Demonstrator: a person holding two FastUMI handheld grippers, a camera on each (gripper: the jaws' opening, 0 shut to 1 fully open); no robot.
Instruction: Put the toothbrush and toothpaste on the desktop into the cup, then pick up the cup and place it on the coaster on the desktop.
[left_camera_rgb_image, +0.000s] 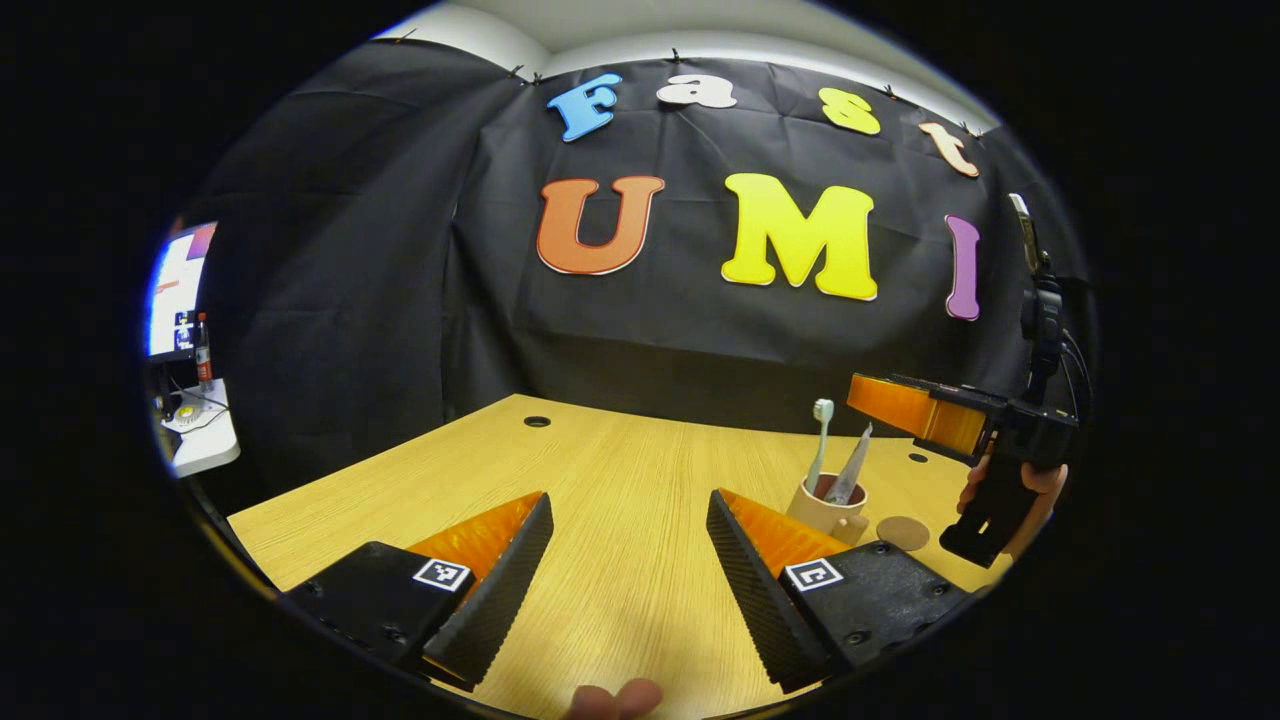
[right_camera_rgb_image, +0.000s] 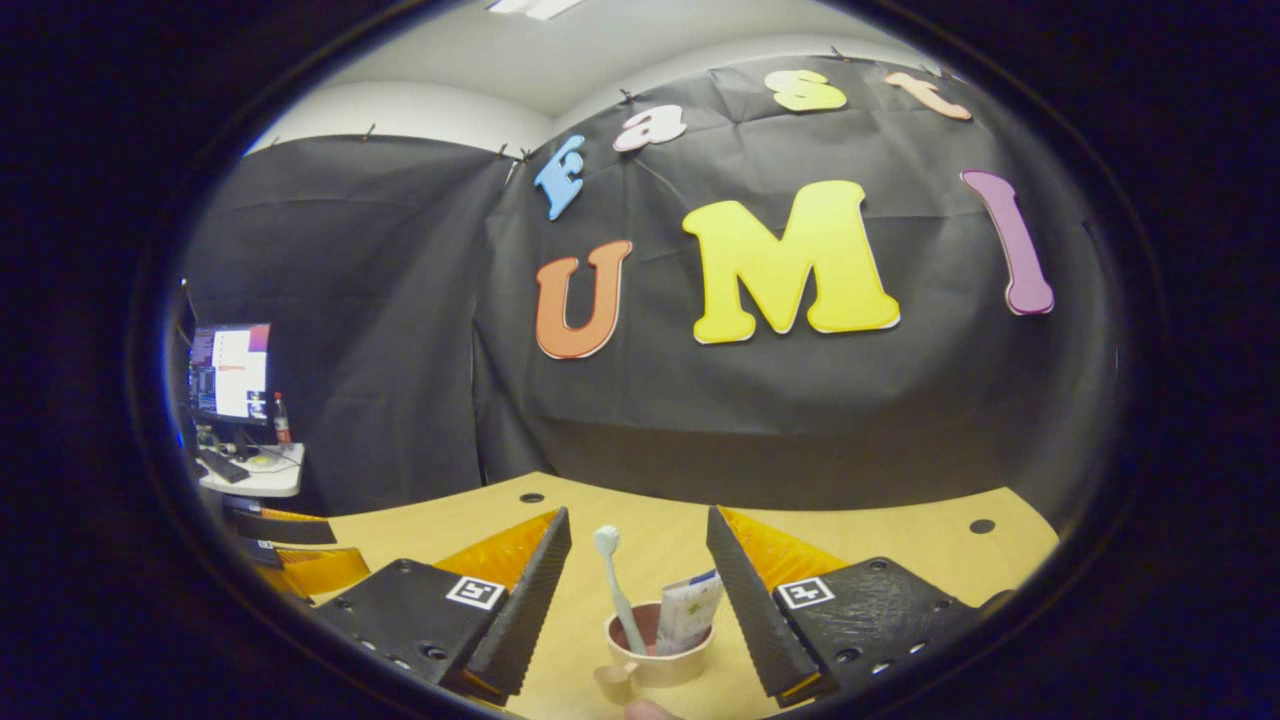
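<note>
A beige cup (left_camera_rgb_image: 823, 512) stands on the wooden desk (left_camera_rgb_image: 600, 480) at the right, with a white toothbrush (left_camera_rgb_image: 820, 440) and a toothpaste tube (left_camera_rgb_image: 851, 472) upright in it. A round brown coaster (left_camera_rgb_image: 903, 532) lies just right of the cup. My left gripper (left_camera_rgb_image: 630, 500) is open over bare desk, well left of the cup. My right gripper (left_camera_rgb_image: 900, 400), held by a hand (left_camera_rgb_image: 1040, 482), hovers above and right of the cup. In the right gripper view, that gripper (right_camera_rgb_image: 638, 520) is open, with the cup (right_camera_rgb_image: 668, 658), toothbrush (right_camera_rgb_image: 615, 580) and toothpaste (right_camera_rgb_image: 690, 610) low between its fingers, untouched.
A monitor (right_camera_rgb_image: 230, 372) and a bottle stand on a small white side table (right_camera_rgb_image: 262, 482) beyond the desk's left end. Round cable holes (left_camera_rgb_image: 537, 421) (right_camera_rgb_image: 982, 526) sit near the desk's back edge. The black cloth wall closes the back.
</note>
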